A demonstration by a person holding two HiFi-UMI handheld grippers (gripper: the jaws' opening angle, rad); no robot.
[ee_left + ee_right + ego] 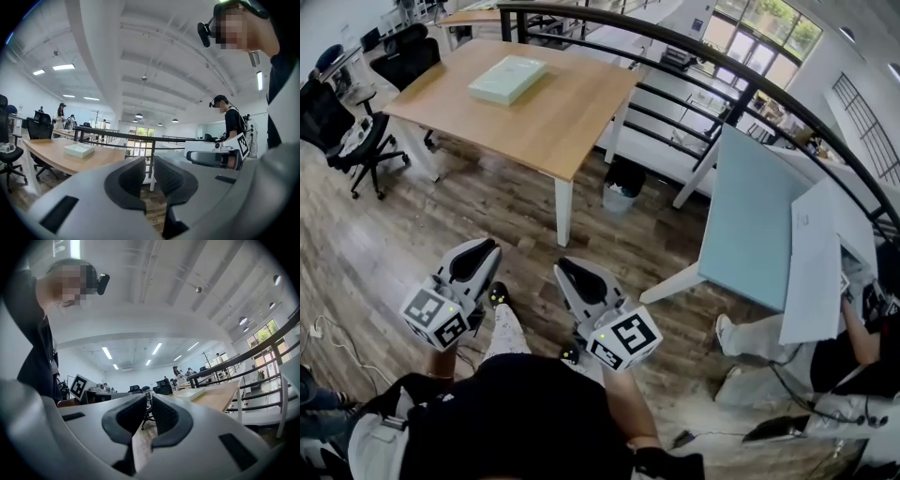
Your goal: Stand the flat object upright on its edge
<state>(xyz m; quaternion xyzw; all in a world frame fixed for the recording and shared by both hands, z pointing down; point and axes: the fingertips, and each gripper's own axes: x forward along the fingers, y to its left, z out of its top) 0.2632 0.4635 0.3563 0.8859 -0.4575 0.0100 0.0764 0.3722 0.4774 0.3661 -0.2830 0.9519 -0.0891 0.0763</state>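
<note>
Up at eleven o'clock in your head view, one pale green flat object (507,78) lies flat on the single wooden table (553,122), toward its far side and well apart from both of your tools. You hold two grippers low, close to your body. Your left gripper (478,253) is at seven o'clock and your right gripper (572,274) is near it at six o'clock, both aimed roughly toward that table. Your left gripper's own view shows its two pads drawn almost together with only a thin slit between them and nothing in it. The flat object sits far beyond them at nine o'clock. Your right gripper's own view shows its two pads pressed together, also empty, with the flat object on the tabletop off at three o'clock. Two black office chairs (347,131) stand at nine to ten o'clock in the head view. One dark bin (623,192) sits on the floor by the table's near right corner. One pale blue table (750,216) stands at three o'clock, with one seated person (853,356) beside it at four o'clock.
</note>
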